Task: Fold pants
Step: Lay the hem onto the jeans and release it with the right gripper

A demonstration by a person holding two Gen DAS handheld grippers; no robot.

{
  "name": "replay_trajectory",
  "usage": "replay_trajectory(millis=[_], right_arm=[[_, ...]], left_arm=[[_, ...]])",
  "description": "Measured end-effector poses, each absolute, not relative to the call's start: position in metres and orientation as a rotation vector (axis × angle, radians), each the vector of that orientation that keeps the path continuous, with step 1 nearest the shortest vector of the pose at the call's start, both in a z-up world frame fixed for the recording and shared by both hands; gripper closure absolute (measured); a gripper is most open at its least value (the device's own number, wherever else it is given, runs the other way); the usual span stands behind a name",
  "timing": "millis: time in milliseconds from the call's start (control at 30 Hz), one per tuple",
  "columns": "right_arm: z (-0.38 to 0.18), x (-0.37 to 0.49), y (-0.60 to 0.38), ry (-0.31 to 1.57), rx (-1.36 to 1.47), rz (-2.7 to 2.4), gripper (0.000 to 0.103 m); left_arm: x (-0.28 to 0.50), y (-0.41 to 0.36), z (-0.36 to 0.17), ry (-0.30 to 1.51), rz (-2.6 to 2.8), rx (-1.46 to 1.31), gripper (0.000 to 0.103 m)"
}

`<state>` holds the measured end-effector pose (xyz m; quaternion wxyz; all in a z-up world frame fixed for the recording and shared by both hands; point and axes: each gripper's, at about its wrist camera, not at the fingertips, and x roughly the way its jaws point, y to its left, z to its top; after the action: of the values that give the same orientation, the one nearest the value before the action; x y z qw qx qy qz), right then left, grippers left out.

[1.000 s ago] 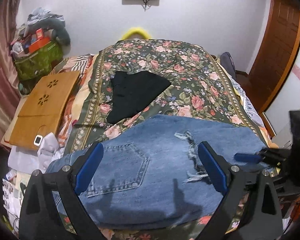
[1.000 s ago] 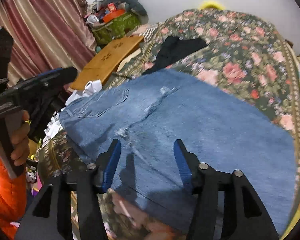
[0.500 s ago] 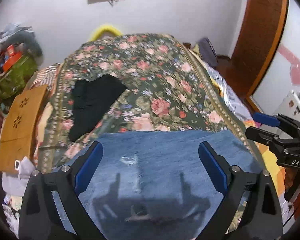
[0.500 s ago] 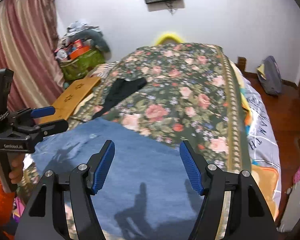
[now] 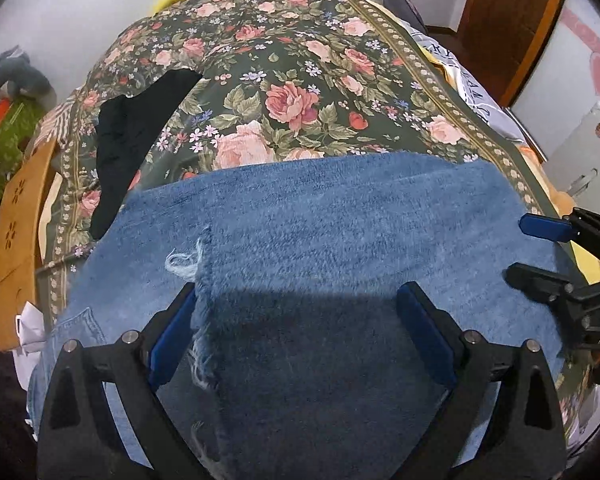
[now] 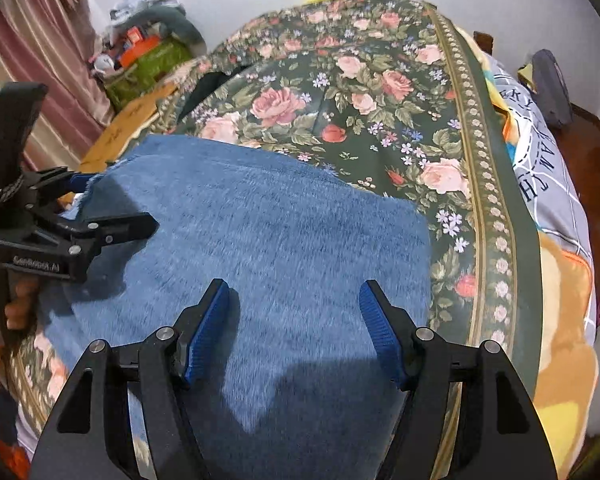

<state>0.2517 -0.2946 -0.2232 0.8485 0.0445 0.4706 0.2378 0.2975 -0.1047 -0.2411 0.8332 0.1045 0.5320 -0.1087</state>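
Blue denim pants [image 5: 320, 232] lie flat across the near end of a floral bedspread [image 5: 292, 80], with a frayed rip [image 5: 188, 260] near the left. My left gripper [image 5: 296, 304] is open and empty, low over the denim beside the rip. My right gripper [image 6: 294, 300] is open and empty, low over the right part of the pants [image 6: 260, 232], near their right edge. Each gripper shows in the other's view: the right one [image 5: 540, 248] at the pants' right edge, the left one [image 6: 112, 204] at their left side.
A black garment [image 5: 136, 132] lies on the bedspread beyond the pants at left. A wooden board [image 5: 16, 208] and a green bag [image 6: 148, 64] sit off the bed's left side. A printed sheet [image 6: 540, 168] hangs on the right; a wooden door [image 5: 508, 24] stands beyond.
Both grippers have dropped closer to the pants and tilted down. The left gripper has shifted right along the denim, so the back pocket has slid out to the lower left.
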Motion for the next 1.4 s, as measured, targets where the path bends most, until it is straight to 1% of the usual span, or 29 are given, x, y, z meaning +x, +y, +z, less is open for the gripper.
replay_trajectory(millis=[233, 333, 633, 867, 1067, 1233, 1400], right_arm=[[-0.223, 0.228, -0.309, 0.975, 0.15, 0.457, 0.04], [-0.222, 0.222, -0.313, 0.977, 0.163, 0.437, 0.04], [-0.21, 0.211, -0.312, 0.983, 0.114, 0.375, 0.04], [-0.175, 0.214, -0.289, 0.902, 0.042, 0.388, 0.039], [-0.137, 0.225, -0.243, 0.782, 0.006, 0.465, 0.037], [-0.138, 0.234, -0.197, 0.769, -0.041, 0.535, 0.037], [-0.171, 0.239, -0.158, 0.86, -0.113, 0.58, 0.037]], left_arm=[[0.278, -0.09, -0.235, 1.098, -0.203, 0.209, 0.005], [0.264, -0.083, -0.23, 1.056, -0.198, 0.221, 0.005], [0.232, -0.043, -0.213, 1.006, -0.124, 0.163, 0.005], [0.207, 0.007, -0.177, 0.914, 0.0, 0.103, 0.005], [0.177, 0.085, -0.147, 0.831, 0.147, -0.039, 0.005], [0.159, 0.154, -0.158, 0.897, 0.236, -0.206, 0.005], [0.141, 0.198, -0.197, 1.017, 0.245, -0.392, 0.005]])
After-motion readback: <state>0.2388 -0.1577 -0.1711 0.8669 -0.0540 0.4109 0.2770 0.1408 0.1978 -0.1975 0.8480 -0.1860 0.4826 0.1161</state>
